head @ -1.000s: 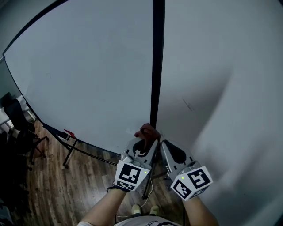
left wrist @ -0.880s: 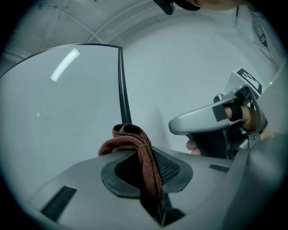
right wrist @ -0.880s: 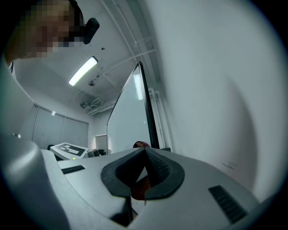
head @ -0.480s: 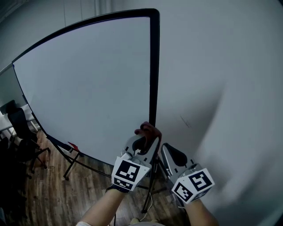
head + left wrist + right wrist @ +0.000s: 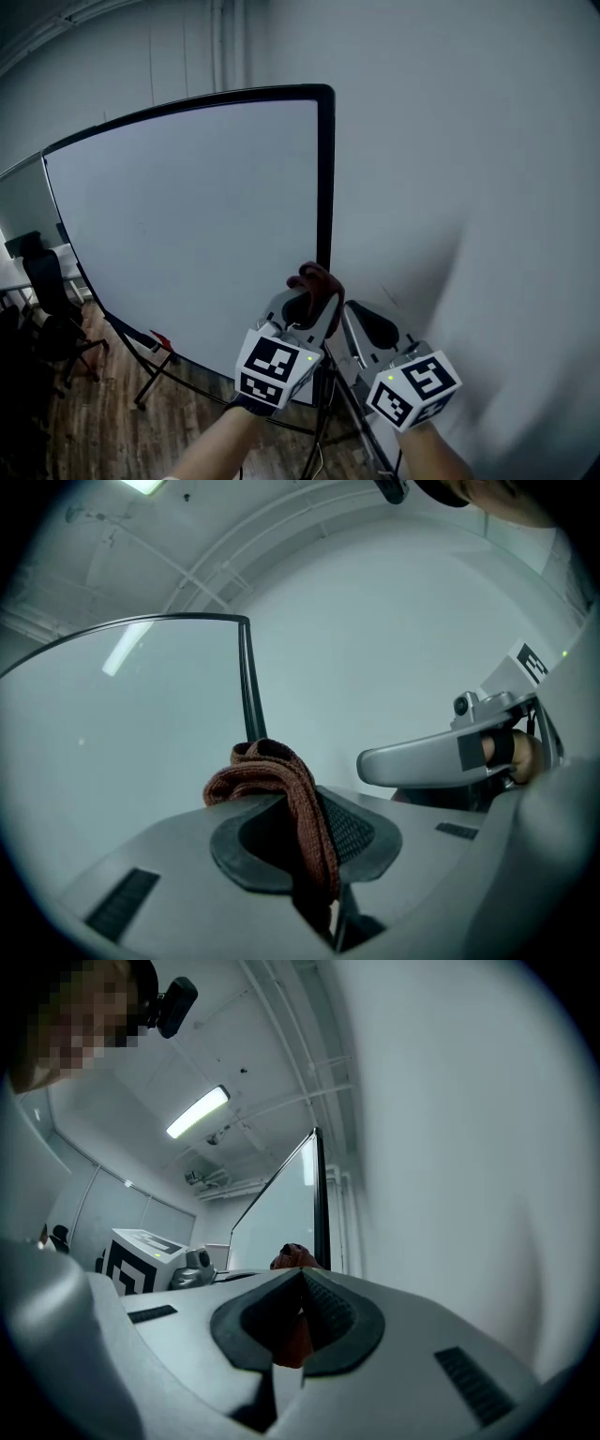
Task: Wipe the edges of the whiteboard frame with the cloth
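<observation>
Your left gripper (image 5: pixel 314 829) is clamped on the brown cloth (image 5: pixel 279 778). The knitted fabric is pinched between the two dark pads, and a folded bunch of it stands up past the tips. In the head view that bunch sits right at the black frame (image 5: pixel 324 187) of the whiteboard (image 5: pixel 187 216), low on its right-hand upright. In the left gripper view the upright runs down behind the cloth, but you cannot tell from any view whether the fabric touches the bar.

Your right gripper (image 5: pixel 300 1309) is just beside the left one, on the side of the grey wall (image 5: pixel 469 187), with its jaws brought together so that the tips meet. A reddish-brown patch shows in the narrow slit lower down — whether that is cloth cannot be made out. In the head view this gripper lies apart from the bunched cloth.

The whiteboard stands upright on a thin black stand (image 5: pixel 150 370) over a wooden floor (image 5: pixel 103 422); its upper right corner is rounded. A small red object (image 5: pixel 159 339) sits along the lower left edge — too small to identify. A dark office chair (image 5: pixel 47 281) stands well off to the left.
</observation>
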`<state>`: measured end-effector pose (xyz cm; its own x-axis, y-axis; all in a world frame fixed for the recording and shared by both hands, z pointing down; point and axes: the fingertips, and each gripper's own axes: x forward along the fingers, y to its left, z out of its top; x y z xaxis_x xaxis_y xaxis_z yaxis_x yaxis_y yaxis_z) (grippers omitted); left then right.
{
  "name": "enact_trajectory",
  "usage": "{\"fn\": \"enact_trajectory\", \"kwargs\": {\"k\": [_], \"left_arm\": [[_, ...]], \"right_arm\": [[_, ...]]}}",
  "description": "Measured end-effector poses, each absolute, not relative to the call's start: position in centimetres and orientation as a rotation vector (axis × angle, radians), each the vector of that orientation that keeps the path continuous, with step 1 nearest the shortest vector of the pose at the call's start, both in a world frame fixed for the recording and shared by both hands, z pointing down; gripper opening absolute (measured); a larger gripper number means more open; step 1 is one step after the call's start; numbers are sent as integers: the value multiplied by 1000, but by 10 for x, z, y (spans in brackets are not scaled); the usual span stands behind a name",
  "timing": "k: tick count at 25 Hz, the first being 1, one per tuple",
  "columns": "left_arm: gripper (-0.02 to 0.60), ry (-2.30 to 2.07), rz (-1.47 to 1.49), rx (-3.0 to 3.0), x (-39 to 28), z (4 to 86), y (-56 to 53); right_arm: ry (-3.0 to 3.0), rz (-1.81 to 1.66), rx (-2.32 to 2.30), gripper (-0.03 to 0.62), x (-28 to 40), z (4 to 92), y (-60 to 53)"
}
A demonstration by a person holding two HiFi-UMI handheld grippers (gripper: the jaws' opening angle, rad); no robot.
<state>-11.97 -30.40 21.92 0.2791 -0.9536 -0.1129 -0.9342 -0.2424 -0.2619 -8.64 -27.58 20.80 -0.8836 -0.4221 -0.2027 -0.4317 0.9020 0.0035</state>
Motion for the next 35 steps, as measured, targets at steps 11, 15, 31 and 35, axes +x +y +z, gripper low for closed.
{"fn": "enact_trajectory", "kwargs": {"k": [11,15,31,35], "left_arm": [[72,1694,-104,-2197,-112,140,-306],[72,1666,-80,-2167,-109,111,-303],[72,1630,-22,-2074,-104,32,-307],[72,1627,-17,-2075,-103,26,-306]], "right_arm": [[2799,159,-630,2,-75,152,-268],[2781,175,-622,2,-71,142,-262],[2736,346,-607,2,-67,77,-260],[2727,372,-588,2,-68,48,-263]]}}
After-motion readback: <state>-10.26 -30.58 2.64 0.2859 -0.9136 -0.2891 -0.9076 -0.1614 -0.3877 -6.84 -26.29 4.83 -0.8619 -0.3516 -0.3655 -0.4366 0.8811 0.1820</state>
